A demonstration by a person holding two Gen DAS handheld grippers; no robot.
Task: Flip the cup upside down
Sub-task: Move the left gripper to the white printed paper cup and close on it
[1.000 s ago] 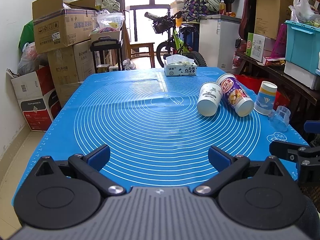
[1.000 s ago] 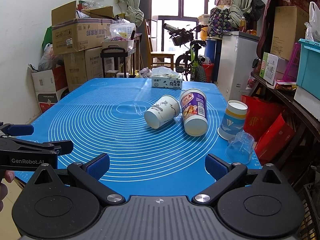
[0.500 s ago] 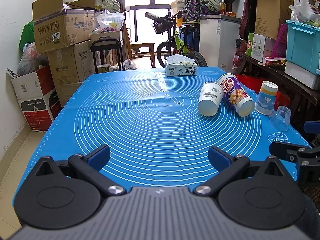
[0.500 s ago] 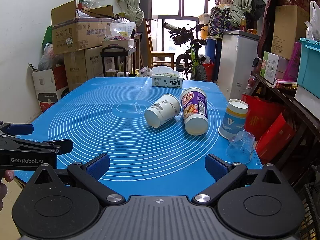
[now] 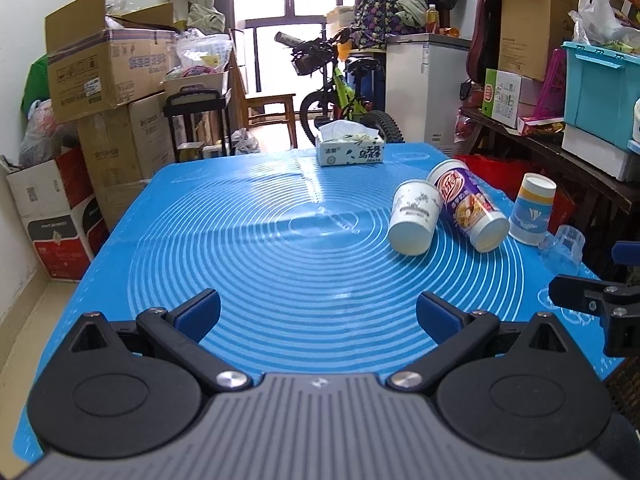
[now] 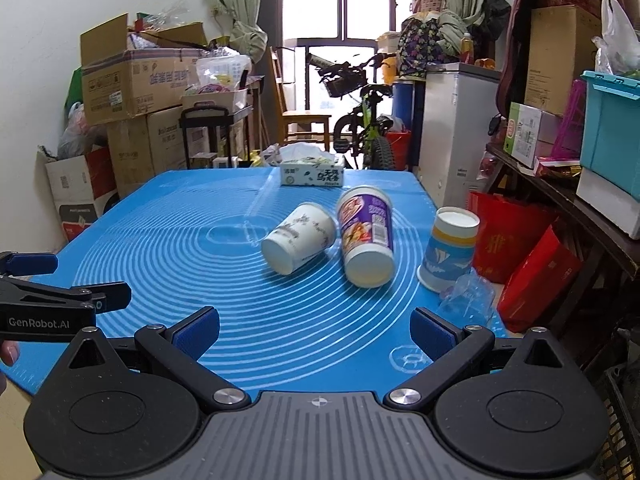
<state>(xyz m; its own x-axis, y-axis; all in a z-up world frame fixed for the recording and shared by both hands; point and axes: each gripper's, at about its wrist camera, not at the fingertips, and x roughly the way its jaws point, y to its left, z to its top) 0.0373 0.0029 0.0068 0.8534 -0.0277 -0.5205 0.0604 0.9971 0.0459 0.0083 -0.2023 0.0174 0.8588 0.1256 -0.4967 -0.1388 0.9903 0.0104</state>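
Observation:
A white paper cup [image 5: 414, 218] [image 6: 300, 238] lies on its side on the blue mat, its flat bottom toward me. A purple printed cup [image 5: 470, 210] [image 6: 366, 236] lies on its side right of it, touching it. A blue-and-white sailboat cup [image 5: 532, 210] [image 6: 450, 250] stands upside down near the right edge. A clear plastic cup [image 5: 564, 246] [image 6: 466, 292] lies beside it. My left gripper [image 5: 318, 314] is open and empty over the mat's near edge. My right gripper [image 6: 316, 330] is open and empty, well short of the cups.
A tissue box [image 5: 350, 150] [image 6: 312, 172] sits at the mat's far edge. The blue mat [image 5: 240, 248] covers the table. Cardboard boxes [image 5: 108, 68] stack at the left, a bicycle [image 5: 340, 88] and a white freezer behind, shelves with bins at the right.
Both grippers have moved slightly forward toward the cups. Both stay open. The cups have not moved.

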